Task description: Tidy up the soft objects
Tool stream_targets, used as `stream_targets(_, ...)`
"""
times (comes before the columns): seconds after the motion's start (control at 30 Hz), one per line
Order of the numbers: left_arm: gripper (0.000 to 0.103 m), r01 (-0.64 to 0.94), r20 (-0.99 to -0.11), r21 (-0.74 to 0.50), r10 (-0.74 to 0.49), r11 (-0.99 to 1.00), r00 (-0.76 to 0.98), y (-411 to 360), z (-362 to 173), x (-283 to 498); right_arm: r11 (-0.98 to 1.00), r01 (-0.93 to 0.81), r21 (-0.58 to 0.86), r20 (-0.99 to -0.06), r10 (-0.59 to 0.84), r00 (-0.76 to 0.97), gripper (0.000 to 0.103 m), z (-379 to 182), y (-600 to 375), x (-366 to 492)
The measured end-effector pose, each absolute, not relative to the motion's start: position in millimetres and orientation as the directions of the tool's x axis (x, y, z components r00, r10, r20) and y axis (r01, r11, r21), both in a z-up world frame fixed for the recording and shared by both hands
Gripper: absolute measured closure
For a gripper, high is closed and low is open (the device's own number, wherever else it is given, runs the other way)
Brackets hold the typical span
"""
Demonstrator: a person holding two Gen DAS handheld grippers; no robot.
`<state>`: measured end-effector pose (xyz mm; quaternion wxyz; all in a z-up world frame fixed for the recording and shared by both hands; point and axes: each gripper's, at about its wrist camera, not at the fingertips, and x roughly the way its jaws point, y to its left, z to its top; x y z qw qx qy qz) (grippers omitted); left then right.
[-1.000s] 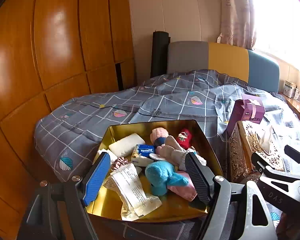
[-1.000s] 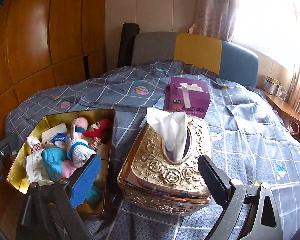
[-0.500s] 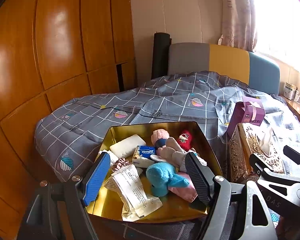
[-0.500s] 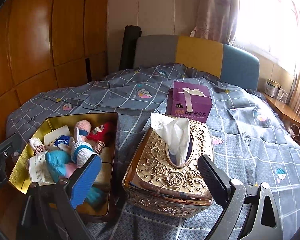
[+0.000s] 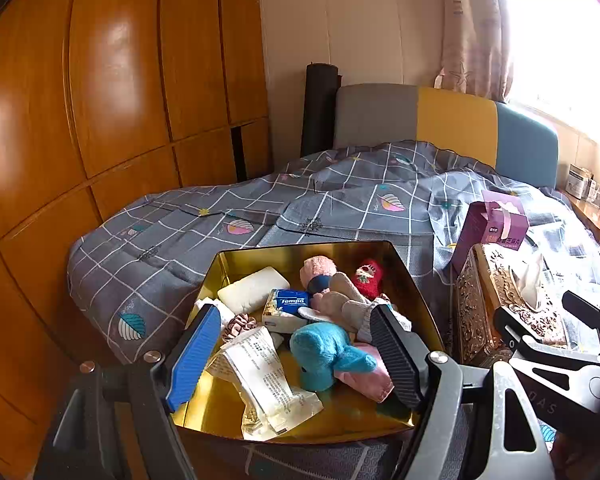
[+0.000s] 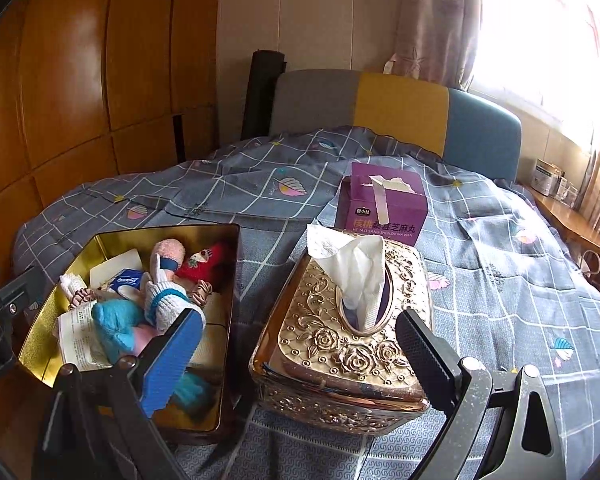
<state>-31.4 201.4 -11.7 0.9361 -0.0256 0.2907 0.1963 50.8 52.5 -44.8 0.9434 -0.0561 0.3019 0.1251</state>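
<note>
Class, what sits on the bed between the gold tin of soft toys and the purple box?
The ornate gold tissue box sits between the gold tin and purple box, clearest in the right wrist view.

Daylight from blown-out window (image 6: pixel 540 40) at right; wardrobe (image 5: pixel 100 80) glare; fisheye-bent edges.

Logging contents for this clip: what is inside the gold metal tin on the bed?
The gold metal tin holds a turquoise plush toy, blue tissue packet, white pad, red knitted piece and printed wrapper. Whatever lies beneath them is covered.

Left tongs (image 5: pixel 296 356), right tongs (image 6: pixel 300 356): grey metal arms, round silver screws, one blue ribbed pad, one black.
</note>
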Motion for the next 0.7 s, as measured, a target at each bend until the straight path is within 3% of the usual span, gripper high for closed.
stream_targets(0.7,0.025,-0.388,-0.545,0.068,0.360,0.919,0.757,201.6,-11.1,-33.6,0.963,-0.268,-0.030,-0.586,0.200,0.785,0.005,-45.6,51.4,51.4)
